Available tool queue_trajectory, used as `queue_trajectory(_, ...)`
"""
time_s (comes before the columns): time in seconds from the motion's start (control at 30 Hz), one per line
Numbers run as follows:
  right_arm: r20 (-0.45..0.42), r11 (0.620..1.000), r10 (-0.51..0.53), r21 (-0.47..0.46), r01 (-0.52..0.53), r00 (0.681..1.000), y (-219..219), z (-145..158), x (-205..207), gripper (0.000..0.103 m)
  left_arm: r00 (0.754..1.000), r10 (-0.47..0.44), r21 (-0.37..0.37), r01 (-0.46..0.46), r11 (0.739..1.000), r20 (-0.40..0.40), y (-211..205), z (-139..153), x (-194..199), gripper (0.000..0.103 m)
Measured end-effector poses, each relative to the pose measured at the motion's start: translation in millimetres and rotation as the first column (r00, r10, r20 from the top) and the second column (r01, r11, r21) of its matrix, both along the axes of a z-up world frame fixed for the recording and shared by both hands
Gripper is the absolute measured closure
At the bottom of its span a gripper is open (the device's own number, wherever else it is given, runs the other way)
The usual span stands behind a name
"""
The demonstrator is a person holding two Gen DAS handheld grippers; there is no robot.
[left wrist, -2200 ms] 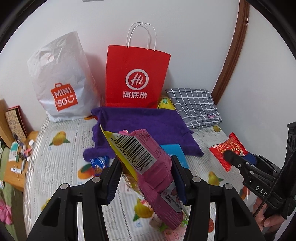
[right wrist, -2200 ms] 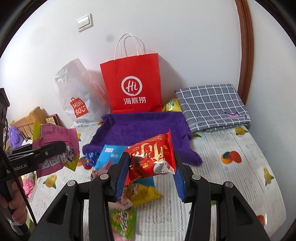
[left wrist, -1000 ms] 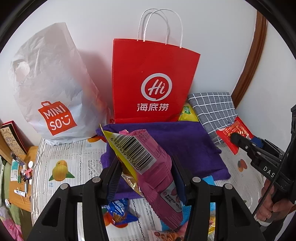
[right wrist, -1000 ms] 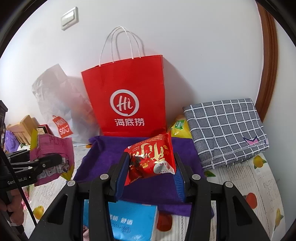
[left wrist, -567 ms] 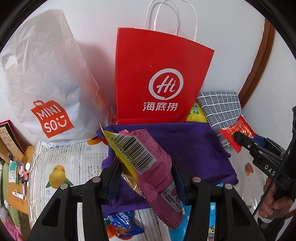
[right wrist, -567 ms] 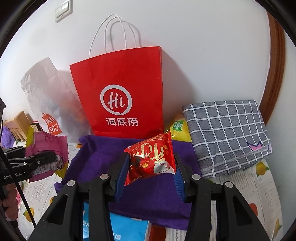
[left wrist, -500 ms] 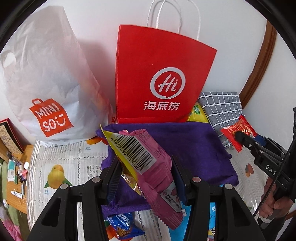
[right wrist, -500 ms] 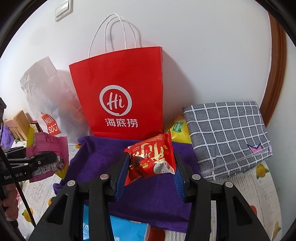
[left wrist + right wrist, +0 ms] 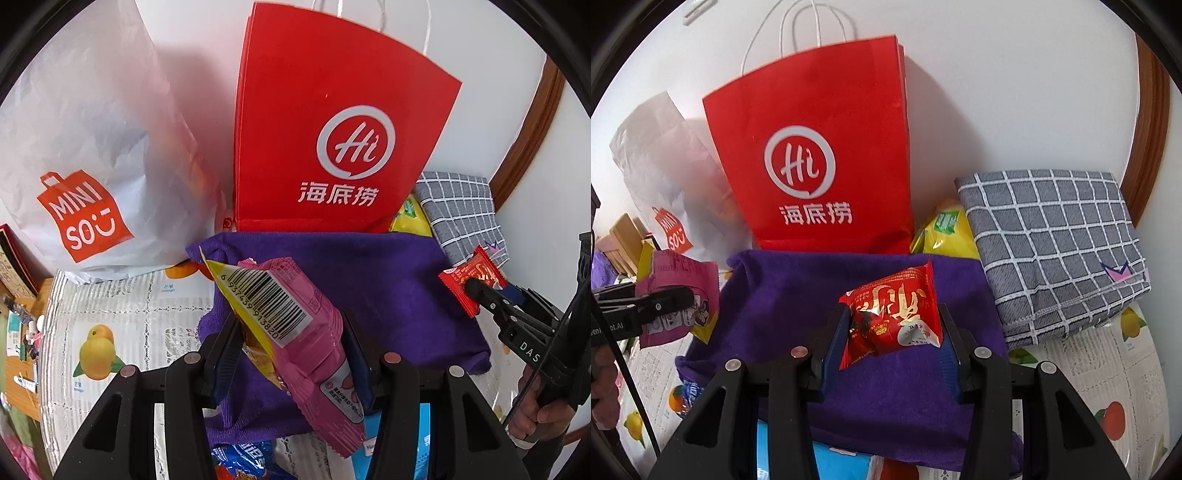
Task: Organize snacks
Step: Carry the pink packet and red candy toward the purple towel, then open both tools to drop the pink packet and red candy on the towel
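My left gripper (image 9: 291, 347) is shut on a pink snack pack (image 9: 295, 332) with a barcode, held above the purple cloth (image 9: 369, 280). My right gripper (image 9: 890, 343) is shut on a small red snack pack (image 9: 897, 314), also above the purple cloth (image 9: 798, 291). The red pack shows at the right of the left wrist view (image 9: 469, 277); the pink pack shows at the left of the right wrist view (image 9: 676, 295). A red paper bag (image 9: 332, 129) (image 9: 820, 158) stands upright against the wall just behind the cloth.
A white MINISO plastic bag (image 9: 85, 147) stands left of the red bag. A folded grey checked cloth (image 9: 1052, 240) lies at the right, with a yellow snack bag (image 9: 945, 232) beside it. Blue packs (image 9: 240, 458) lie near me on the fruit-print tablecloth (image 9: 110, 314).
Both grippers have moved forward toward the red bag with their packs; the bag and purple cloth now look larger and closer. The grips have not changed.
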State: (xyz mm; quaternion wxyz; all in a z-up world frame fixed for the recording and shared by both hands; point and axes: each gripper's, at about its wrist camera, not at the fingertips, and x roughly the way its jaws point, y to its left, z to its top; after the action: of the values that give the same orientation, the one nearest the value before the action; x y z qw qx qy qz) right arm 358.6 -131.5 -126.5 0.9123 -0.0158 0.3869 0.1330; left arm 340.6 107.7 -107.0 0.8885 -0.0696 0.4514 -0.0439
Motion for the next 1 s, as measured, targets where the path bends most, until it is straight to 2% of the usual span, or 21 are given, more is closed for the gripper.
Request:
queue_trajectory(0.47,-0.082,1.0,0.004,-0.014,-0.005,0.997,2,-31,14,0.058,1.0,-0.019,-0.004,0.019,1.0,-0.023,-8,-16,9,0.053)
queue_trajectory(1.0,-0.138,1.0,0.017,-0.021,-0.02,0.99,2,-49,22,0.058,0.997,-0.055,0.002,0.055,0.998,-0.06,-17,-31,20,0.053)
